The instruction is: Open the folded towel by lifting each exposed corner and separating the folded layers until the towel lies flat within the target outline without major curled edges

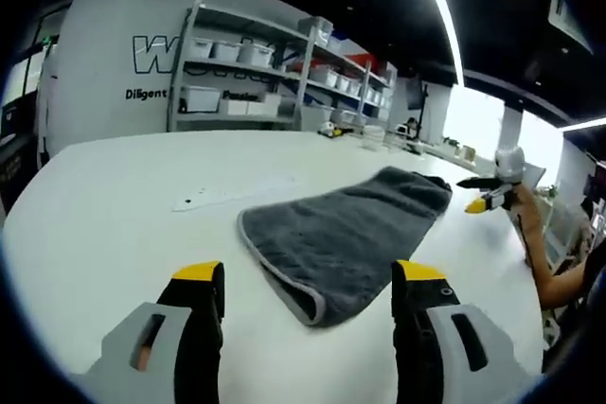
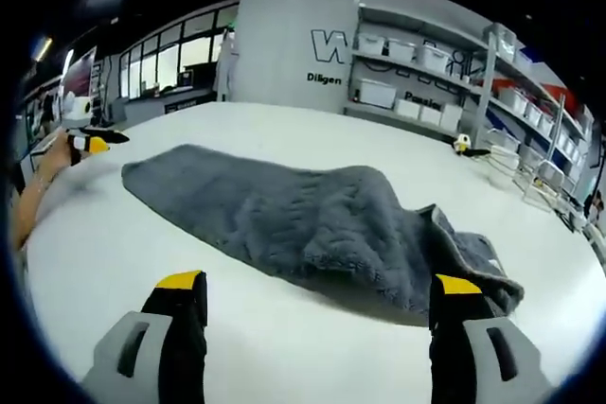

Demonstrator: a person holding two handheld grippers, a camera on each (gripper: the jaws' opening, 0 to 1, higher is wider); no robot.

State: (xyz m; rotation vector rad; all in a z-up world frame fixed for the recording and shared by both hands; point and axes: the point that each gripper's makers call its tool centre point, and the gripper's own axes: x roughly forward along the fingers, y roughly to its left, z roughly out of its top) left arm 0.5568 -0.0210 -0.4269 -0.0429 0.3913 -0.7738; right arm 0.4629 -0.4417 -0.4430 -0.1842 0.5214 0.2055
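A dark grey towel (image 1: 350, 234) lies folded on the white table (image 1: 104, 224), a long strip with a pale hem at its near end. My left gripper (image 1: 310, 276) hovers open just short of that end, nothing between its yellow-tipped jaws. In the right gripper view the towel (image 2: 303, 215) runs from far left to near right, and stacked layers show at its near right corner (image 2: 473, 267). My right gripper (image 2: 319, 283) is open just in front of the towel's long edge. Each gripper shows beyond the towel in the other view: the right gripper (image 1: 488, 191), the left gripper (image 2: 90, 142).
A pale flat strip (image 1: 227, 194) lies on the table left of the towel. Metal shelves with white bins (image 1: 256, 73) stand against the far wall. Small items (image 2: 469, 147) sit near the table's far edge. A person's forearm (image 1: 544, 262) reaches in at the right.
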